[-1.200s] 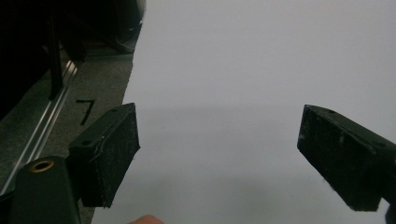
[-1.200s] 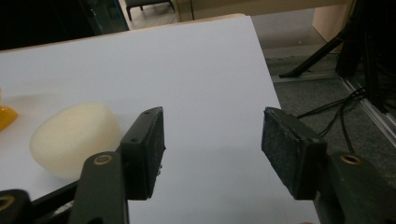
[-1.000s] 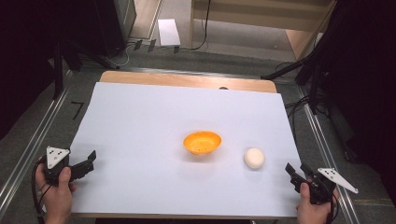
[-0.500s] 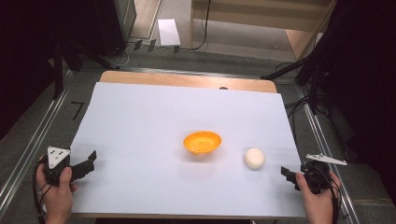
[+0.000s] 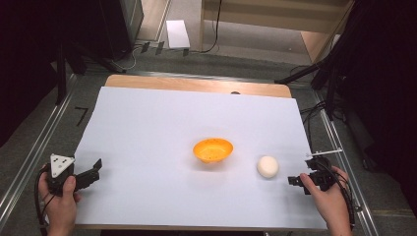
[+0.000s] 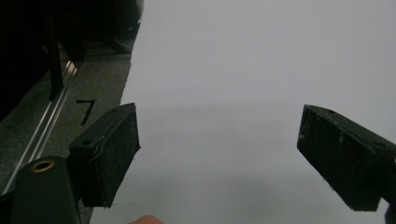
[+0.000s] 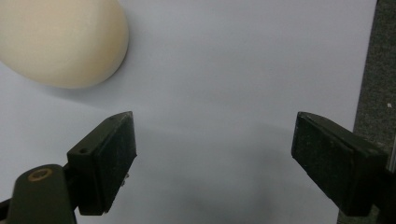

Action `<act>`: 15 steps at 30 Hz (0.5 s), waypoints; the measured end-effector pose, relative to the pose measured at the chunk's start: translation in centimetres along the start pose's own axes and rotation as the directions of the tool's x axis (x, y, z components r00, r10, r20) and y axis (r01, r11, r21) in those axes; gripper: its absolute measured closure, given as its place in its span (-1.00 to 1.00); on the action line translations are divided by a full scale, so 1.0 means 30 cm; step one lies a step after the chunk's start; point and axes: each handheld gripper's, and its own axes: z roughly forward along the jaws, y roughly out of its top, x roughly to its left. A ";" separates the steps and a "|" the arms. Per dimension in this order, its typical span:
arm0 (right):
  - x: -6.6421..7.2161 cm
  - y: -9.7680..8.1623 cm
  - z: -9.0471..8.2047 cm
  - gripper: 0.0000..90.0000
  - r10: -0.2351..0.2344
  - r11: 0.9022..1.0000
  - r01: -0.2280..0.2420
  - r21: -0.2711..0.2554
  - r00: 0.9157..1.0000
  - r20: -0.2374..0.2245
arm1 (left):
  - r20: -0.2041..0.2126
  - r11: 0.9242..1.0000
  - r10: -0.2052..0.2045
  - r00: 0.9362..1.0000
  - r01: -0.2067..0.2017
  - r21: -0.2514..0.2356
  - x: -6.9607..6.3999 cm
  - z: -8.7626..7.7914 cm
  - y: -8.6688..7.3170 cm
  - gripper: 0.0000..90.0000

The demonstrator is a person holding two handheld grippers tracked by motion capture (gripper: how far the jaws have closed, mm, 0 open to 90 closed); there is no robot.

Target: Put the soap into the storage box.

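Observation:
An orange bowl [image 5: 213, 149] sits mid-sheet in the high view, and a cream egg-shaped ball [image 5: 268, 166] lies just right of it. My right gripper [image 5: 294, 180] is held low at the sheet's right edge, a short way right of the ball and pointing left toward it. Its jaws have just been opening and stand open with bare paper between them [image 7: 215, 158]. The ball [image 7: 60, 42] lies ahead and to the upper left, apart from the pads. My left gripper [image 5: 96, 169] rests at the sheet's near-left edge, open over bare paper [image 6: 217, 158].
A white paper sheet [image 5: 172, 113] covers the wooden table [image 5: 196, 84]. Metal rails [image 5: 29, 157] run along both sides. Beyond the table are dark stands, cables and a white box [image 5: 177, 33] on the floor.
The right hand has moved left and up toward the ball and rolled, so its grey plate now shows edge-on. Its jaws have opened. The left hand has stayed still.

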 end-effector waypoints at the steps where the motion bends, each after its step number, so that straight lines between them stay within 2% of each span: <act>1: 0.002 0.007 0.003 -0.69 -0.008 1.000 0.008 0.014 1.000 -0.001 | -0.001 1.000 -0.001 1.000 0.001 0.000 -0.001 0.000 0.000 -0.69; 9: 0.031 0.037 0.033 -0.70 -0.016 0.994 0.015 0.111 1.000 0.012 | 0.000 1.000 0.008 1.000 -0.008 0.006 -0.001 0.000 0.001 -0.69; 15: 0.046 0.048 0.043 -0.70 -0.014 0.990 0.012 0.138 1.000 0.016 | -0.001 1.000 0.010 1.000 -0.010 0.007 -0.002 0.002 0.001 -0.69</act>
